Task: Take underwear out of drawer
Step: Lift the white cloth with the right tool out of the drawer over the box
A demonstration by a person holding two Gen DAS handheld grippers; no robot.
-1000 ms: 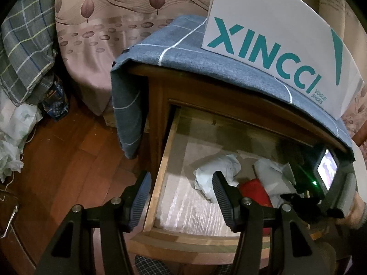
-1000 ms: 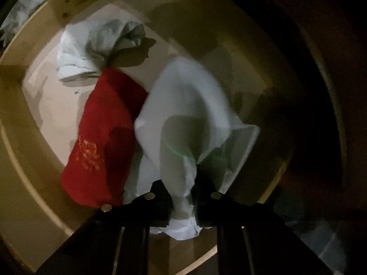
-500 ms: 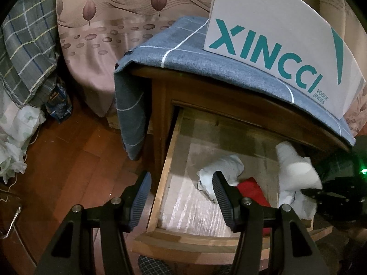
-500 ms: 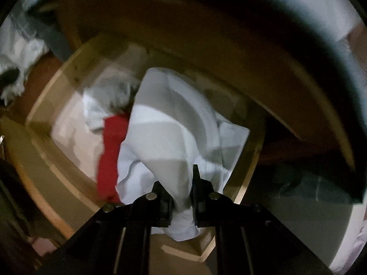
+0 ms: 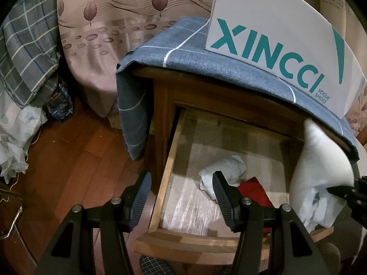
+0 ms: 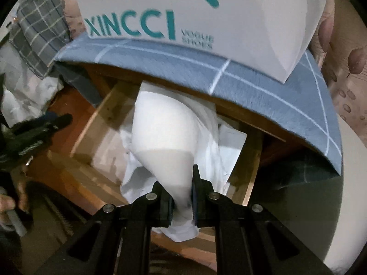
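Two tools in play. Nearest the right wrist camera, the right tool (image 6: 181, 197) is clamped tight on a bunch of white underwear (image 6: 165, 137), and the garment hangs up off the pads in a pale, rounded billow, lifted above the open drawer (image 6: 110, 105) with its top reaching the front edge of the nightstand. The picture is smeared there, so whether the cloth brushes the wood I can't say.

Over to the left tool (image 5: 181, 194): jaws standing moderately wide, nothing between them, poised over the drawer's near left corner. One blue ribbed pad (image 5: 141, 197) sits over the wooden floor (image 5: 68, 151), the other over the drawer's pale lined bottom.

Just beyond those pads, inside the drawer, a crumpled white garment (image 5: 226, 167) lies beside a red one (image 5: 254, 190), the two touching. At the right edge of this view the held underwear shows again, raised above the drawer's right side.

Further back, a blue checked cloth (image 5: 183, 45) drapes the nightstand top and down its left side, with a white XINCCI shoe box (image 5: 275, 36) standing on it. Behind, a leaf-patterned curtain (image 5: 114, 23).
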